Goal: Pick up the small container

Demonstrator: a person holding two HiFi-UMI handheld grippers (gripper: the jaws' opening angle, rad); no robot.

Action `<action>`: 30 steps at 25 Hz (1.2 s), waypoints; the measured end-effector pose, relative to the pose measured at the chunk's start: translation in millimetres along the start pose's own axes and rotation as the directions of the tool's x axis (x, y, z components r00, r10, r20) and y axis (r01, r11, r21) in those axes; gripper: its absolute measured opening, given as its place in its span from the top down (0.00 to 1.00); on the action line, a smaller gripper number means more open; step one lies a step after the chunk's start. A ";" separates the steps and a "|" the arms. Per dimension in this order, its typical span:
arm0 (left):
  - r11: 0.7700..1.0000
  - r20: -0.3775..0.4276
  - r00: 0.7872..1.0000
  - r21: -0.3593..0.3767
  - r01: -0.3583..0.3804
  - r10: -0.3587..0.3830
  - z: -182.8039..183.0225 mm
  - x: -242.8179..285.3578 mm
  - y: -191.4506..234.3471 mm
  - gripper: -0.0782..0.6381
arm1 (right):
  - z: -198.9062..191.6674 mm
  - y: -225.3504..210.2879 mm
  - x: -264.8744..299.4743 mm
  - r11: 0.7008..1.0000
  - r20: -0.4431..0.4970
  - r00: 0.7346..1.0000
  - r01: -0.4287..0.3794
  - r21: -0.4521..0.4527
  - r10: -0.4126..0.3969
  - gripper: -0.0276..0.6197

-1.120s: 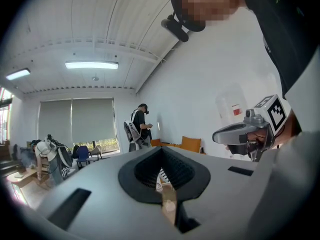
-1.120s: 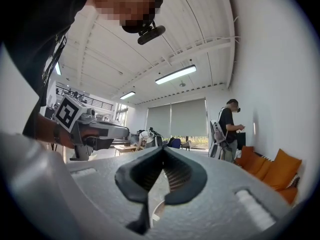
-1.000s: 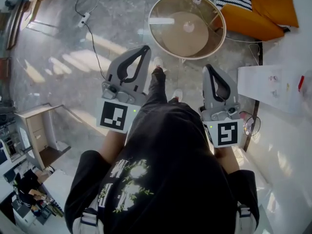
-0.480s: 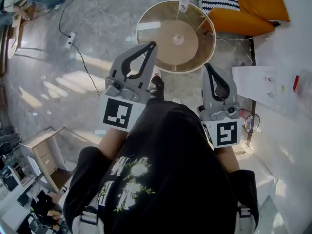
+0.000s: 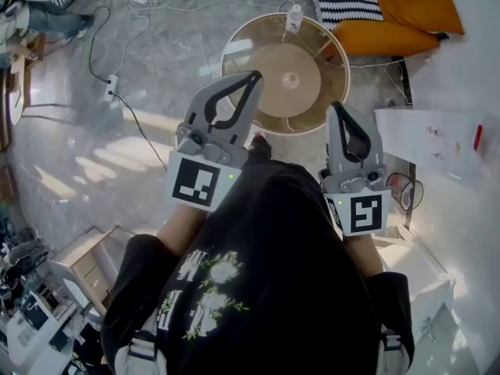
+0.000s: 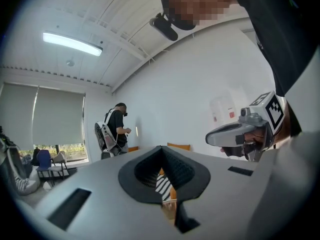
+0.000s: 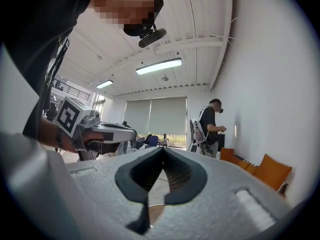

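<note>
Round table (image 5: pixel 238 41) shows only overhead; left gripper (image 5: pixel 255 76) and right gripper (image 5: pixel 337 108) views show shut, empty jaws, plus a bystander (image 6: pixel 115 129).

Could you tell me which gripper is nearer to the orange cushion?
Right. The cushion lies ahead and right of the right gripper; the left gripper is farther left, across the table.

Tiny bottle (image 5: pixel 294 17), details too small
</note>
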State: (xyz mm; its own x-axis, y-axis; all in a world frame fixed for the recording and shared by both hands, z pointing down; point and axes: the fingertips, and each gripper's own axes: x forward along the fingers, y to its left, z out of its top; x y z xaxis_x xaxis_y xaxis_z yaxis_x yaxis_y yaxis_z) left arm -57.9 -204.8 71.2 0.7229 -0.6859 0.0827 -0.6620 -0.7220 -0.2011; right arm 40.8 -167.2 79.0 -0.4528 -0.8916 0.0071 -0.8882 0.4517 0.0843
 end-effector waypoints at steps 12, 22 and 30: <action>0.988 0.030 0.989 -0.049 0.145 -0.144 -43.7 89.0 62.7 0.87 | -33.3 -21.7 100.2 0.999 -0.089 0.996 0.015 -0.033 -0.018 0.96; 0.986 0.023 0.986 -0.043 0.163 -0.162 -104.8 179.2 3.9 0.87 | -133.9 -115.0 81.7 0.999 -0.148 0.988 0.034 0.000 -0.034 0.96; 0.993 0.012 0.996 -0.074 0.092 -0.091 -172.1 232.7 -20.2 0.87 | -217.8 -159.4 98.3 0.998 -0.188 0.981 0.060 0.034 -0.052 0.96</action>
State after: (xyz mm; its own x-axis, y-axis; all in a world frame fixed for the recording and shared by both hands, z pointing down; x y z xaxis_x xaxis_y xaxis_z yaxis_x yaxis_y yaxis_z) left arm 89.6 -365.4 262.5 0.7826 -0.6162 0.0885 -0.6058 -0.7866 -0.1198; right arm 154.9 -333.8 283.3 -0.3828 -0.9042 0.1896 -0.9159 0.3983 0.0505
